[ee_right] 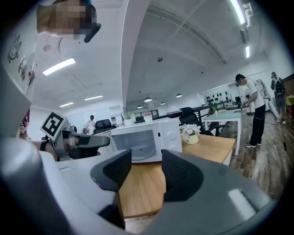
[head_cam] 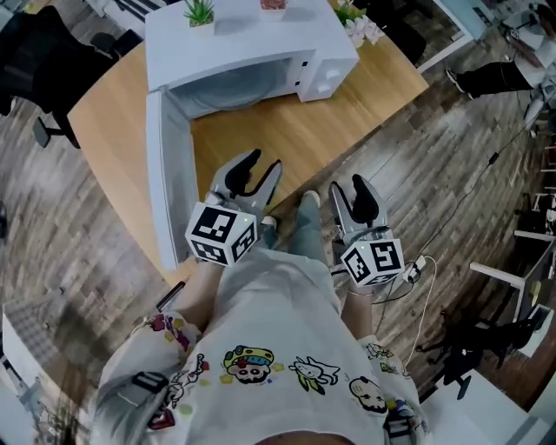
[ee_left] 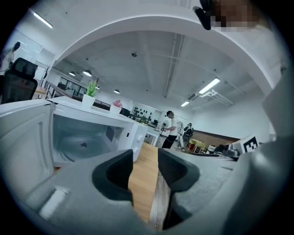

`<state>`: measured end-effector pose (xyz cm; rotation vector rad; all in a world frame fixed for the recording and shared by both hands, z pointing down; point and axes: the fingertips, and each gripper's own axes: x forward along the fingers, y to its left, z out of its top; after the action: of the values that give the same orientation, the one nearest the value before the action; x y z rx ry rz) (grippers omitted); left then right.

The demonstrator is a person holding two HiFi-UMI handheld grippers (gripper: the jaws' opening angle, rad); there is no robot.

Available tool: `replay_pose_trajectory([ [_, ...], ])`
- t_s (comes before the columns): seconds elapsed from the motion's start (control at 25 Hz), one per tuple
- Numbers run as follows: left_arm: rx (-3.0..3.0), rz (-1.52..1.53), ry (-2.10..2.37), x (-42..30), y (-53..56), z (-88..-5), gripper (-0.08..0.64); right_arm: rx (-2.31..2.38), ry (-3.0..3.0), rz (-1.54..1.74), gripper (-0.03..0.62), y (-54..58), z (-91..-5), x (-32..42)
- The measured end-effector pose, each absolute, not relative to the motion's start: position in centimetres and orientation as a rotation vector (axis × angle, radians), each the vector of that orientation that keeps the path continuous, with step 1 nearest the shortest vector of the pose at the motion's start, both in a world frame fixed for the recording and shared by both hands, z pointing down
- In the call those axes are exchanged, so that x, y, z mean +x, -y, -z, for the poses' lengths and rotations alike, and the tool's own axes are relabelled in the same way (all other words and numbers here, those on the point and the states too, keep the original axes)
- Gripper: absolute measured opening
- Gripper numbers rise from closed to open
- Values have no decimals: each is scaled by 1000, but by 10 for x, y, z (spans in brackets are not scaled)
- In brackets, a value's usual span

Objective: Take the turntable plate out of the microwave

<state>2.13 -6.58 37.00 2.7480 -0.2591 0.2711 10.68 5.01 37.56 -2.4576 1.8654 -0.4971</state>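
A white microwave (head_cam: 261, 43) stands at the far side of the wooden table (head_cam: 304, 130), its door (head_cam: 165, 174) swung wide open to the left. The glass turntable plate (ee_left: 82, 144) lies flat inside the cavity; it also shows as the plate (ee_right: 138, 149) in the right gripper view and as a pale disc (head_cam: 230, 87) from above. My left gripper (head_cam: 263, 163) hovers over the table's near edge, short of the microwave, open and empty (ee_left: 145, 160). My right gripper (head_cam: 347, 184) is beside it, off the table's edge, open with nothing between its jaws (ee_right: 146, 160).
Small potted plants (head_cam: 198, 12) sit on top of the microwave, and a pot of white flowers (ee_right: 190, 133) stands on the table to its right. The open door reaches to the table's left front. People (ee_right: 250, 110) and office chairs stand far behind.
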Motion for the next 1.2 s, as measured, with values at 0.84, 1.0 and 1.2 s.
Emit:
replay_pose_trajectory([
  [0.84, 2500, -79, 1088, 13, 172, -364, 170, -1768, -2634, 467, 213, 132, -369, 147],
  [1.0, 2452, -61, 1207, 13, 174, -366, 170, -1646, -2718, 460, 213, 145, -372, 151],
  [1.2, 2393, -59, 1302, 13, 171, -373, 170, -1528, -2802, 468, 215, 151, -378, 149],
])
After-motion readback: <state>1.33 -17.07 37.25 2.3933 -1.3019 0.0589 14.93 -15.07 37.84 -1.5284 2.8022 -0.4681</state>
